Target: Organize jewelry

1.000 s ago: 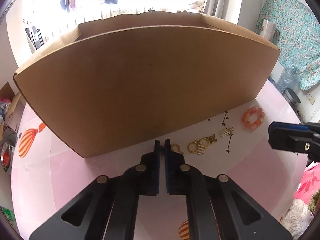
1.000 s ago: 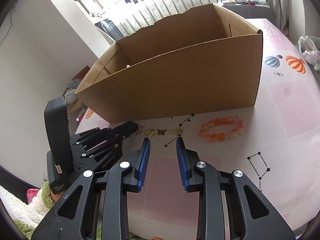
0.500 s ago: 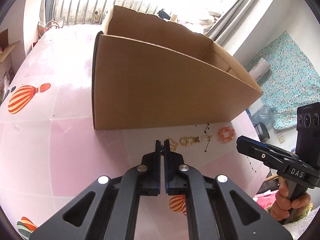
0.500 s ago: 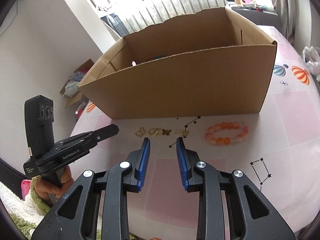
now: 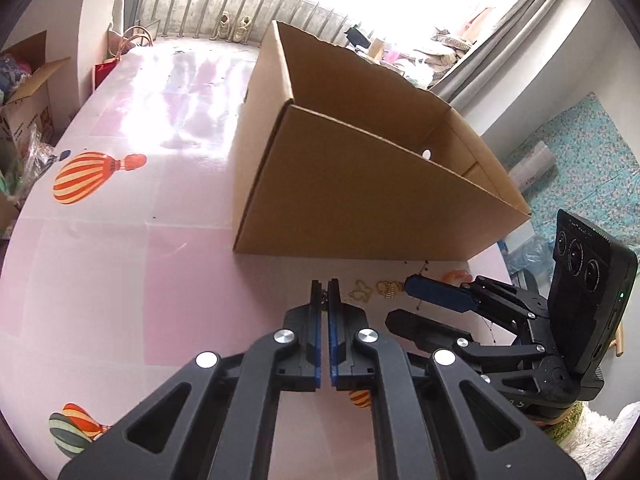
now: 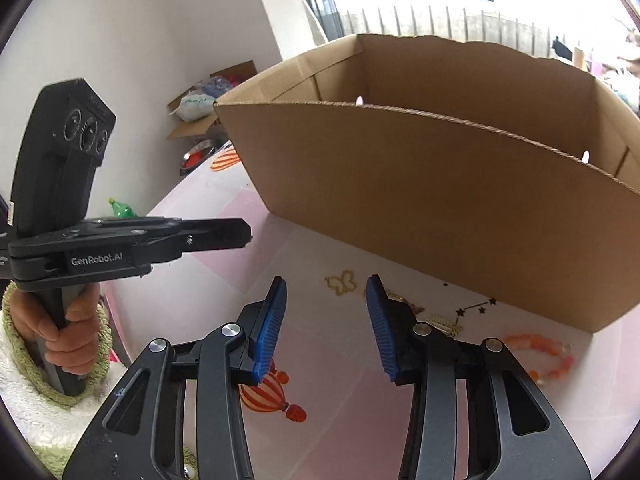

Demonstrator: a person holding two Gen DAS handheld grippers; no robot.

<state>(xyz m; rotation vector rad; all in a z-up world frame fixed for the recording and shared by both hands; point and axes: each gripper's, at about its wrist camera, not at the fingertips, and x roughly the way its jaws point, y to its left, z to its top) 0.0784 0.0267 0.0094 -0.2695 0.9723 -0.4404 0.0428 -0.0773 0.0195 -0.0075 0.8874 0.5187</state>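
Both tongs are up over the pink table now. From the left wrist camera, the left gripper has its blue ribbed pads pressed together; something tiny and dark may sit at the tips, too small to make out. Just beyond them lies a gold butterfly charm on the glossy pink tablecloth, with more gold pieces to its right, partly covered by the right gripper reaching in from the right. An orange bead bracelet barely peeks out behind that gripper. Farther back stands a big open cardboard box, plain brown corrugated walls, blocking the table behind it; its floor is out of sight. Hot-air balloon prints dot the cloth.

Over to the right wrist camera: the right gripper has just been widening, jaws parted with nothing between the pads. The butterfly charm lies just past the tips, and the other gold pieces are half hidden by the right finger. The bracelet, blurred, lies at the near right by the box corner. On the left, the left gripper hangs closed, side-on, held by a hand in a fuzzy green-trimmed sleeve.
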